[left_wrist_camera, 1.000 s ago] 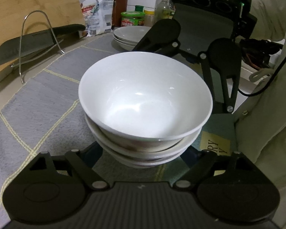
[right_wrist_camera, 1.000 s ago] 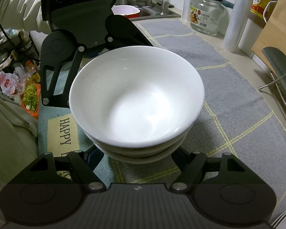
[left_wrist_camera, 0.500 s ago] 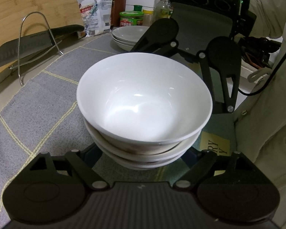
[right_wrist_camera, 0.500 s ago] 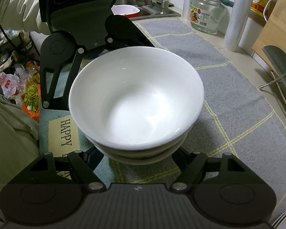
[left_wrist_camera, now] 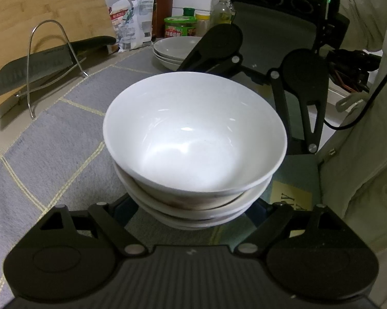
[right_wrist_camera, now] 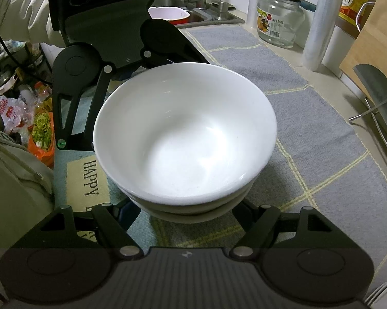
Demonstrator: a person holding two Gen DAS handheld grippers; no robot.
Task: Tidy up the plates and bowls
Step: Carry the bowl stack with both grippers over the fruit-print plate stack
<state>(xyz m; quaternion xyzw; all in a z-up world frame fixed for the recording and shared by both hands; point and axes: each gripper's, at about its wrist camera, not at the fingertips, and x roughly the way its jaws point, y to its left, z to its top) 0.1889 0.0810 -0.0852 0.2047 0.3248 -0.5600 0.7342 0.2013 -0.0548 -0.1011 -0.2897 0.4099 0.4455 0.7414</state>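
On the counter (left_wrist_camera: 2, 128), a grey mat (left_wrist_camera: 64, 134) with yellow grid lines runs the length of the work surface, and near its front edge stands the stack of bowls (left_wrist_camera: 193, 154), three white ones nested. On the person's side the mat ends just beside the stack, by a doormat (right_wrist_camera: 89, 177) lettered "HAPPY" that hangs lower down. Toward the wall the mat lies bare between the stack and a wire rack (left_wrist_camera: 46, 59) carrying a cleaver (left_wrist_camera: 31, 72), with a wooden board (left_wrist_camera: 38, 7) leaning behind it. Along the counter in the left wrist view, a stack of plates (left_wrist_camera: 172, 51) sits well beyond the bowls, with jars and a bag behind it. In the right wrist view, the bare mat runs on to a glass jar (right_wrist_camera: 279, 23), a white post (right_wrist_camera: 319, 25) and the sink (right_wrist_camera: 193, 15).

The left tongs (left_wrist_camera: 193, 221) and right tongs (right_wrist_camera: 190, 219) face each other across the stack, each spread wide with its arms reaching in under the bowls' flare from opposite sides. The fingertips are hidden beneath the bowls, so I cannot tell whether either pair touches or grips the stack, or whether the stack rests on the mat.
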